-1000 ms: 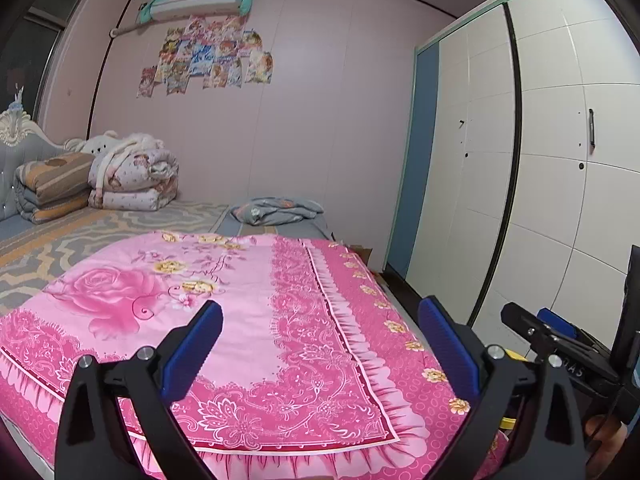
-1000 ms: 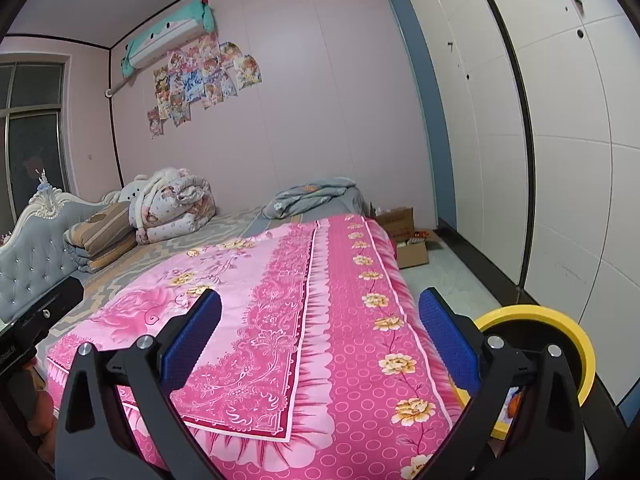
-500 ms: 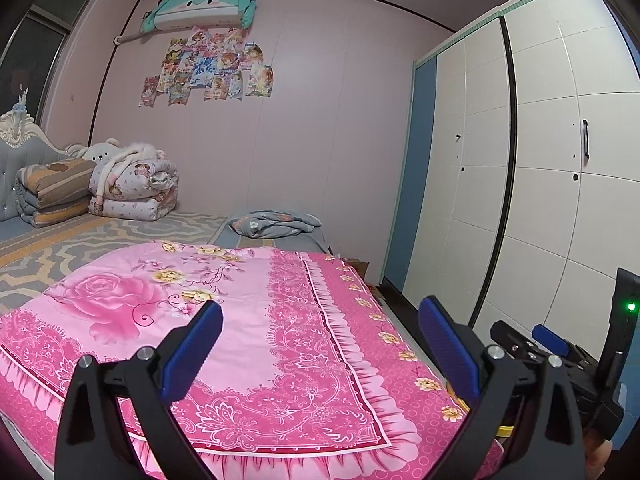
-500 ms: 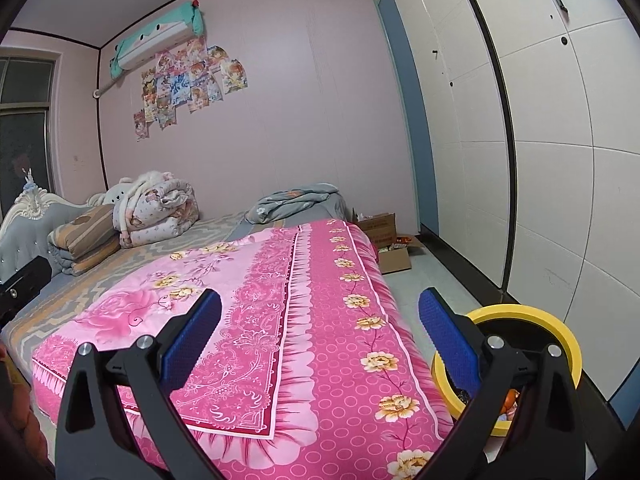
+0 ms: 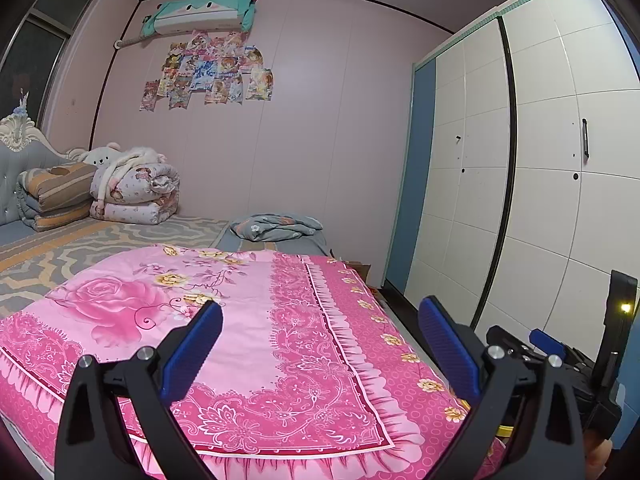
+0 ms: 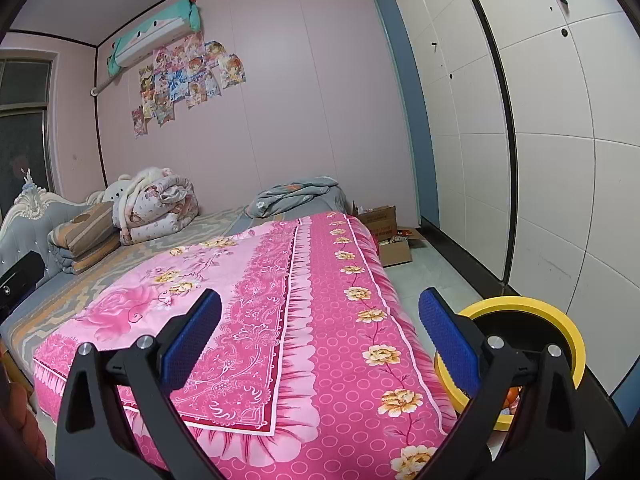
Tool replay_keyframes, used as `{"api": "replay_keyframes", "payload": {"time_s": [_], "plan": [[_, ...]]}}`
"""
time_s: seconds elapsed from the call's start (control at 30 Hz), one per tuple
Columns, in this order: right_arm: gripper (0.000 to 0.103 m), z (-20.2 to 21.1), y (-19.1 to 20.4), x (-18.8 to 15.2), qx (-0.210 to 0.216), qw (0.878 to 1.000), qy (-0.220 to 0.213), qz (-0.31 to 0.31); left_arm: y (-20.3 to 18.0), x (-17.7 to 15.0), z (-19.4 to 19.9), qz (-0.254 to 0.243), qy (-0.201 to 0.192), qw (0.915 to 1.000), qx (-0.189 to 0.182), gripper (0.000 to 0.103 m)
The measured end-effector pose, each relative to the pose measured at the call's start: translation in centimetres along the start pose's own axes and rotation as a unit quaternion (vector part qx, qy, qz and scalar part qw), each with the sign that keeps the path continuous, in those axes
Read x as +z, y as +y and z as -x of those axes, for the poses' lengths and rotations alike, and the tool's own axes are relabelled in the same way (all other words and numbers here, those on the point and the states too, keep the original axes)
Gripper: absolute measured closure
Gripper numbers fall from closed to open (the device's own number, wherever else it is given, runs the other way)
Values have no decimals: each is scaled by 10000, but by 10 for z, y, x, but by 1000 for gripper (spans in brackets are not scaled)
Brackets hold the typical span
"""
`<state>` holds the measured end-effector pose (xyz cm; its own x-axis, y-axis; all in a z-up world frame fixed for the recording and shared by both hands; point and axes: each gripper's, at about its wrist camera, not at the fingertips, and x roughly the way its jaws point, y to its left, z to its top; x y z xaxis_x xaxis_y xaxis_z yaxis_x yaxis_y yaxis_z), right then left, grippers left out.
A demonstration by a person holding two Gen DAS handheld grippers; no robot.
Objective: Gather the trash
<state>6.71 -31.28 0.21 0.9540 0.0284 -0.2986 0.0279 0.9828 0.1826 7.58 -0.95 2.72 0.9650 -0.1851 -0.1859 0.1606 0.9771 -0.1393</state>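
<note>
My landmark is the bed under its bright pink floral bedspread (image 6: 320, 320). I have both tools raised over its near end. The left gripper (image 5: 320, 344), black-framed with blue ribbed pads, is spread wide with nothing between its fingers, and the same goes for the right gripper (image 6: 320, 336), released and empty.

The task's thing I can make out is the round yellow-rimmed trash bin with a black liner (image 6: 520, 320). It stands upright on the pale tiled floor just beside the bed's right edge, its mouth facing up, partly hidden behind my right gripper's right finger. Something orange shows low inside it, too hidden to name. From the left view only a sliver of yellow shows there, behind the other tool.

The spread's long axis runs away from me toward the pink far wall. Beyond it, on the bed's far part, lie a crumpled grey flowered blanket (image 6: 296, 196), a rolled pale floral quilt (image 6: 156, 208) and a stack of striped folded bedding (image 6: 88, 236) against the grey tufted headboard (image 6: 20, 224). Past the bed's far right corner sit open brown cardboard boxes (image 6: 392, 236) on the floor. A white panelled wardrobe with black trim (image 6: 540, 140) lines the aisle to the right of the bed.
</note>
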Motion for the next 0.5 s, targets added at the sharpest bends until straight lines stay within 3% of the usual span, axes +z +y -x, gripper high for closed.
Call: {"api": "replay_keyframes", "payload": {"time_s": [0.5], "plan": [[8,-4,2,-4,5,10000,76,-33,1,0,-1,9,8,10000,-6,8]]}}
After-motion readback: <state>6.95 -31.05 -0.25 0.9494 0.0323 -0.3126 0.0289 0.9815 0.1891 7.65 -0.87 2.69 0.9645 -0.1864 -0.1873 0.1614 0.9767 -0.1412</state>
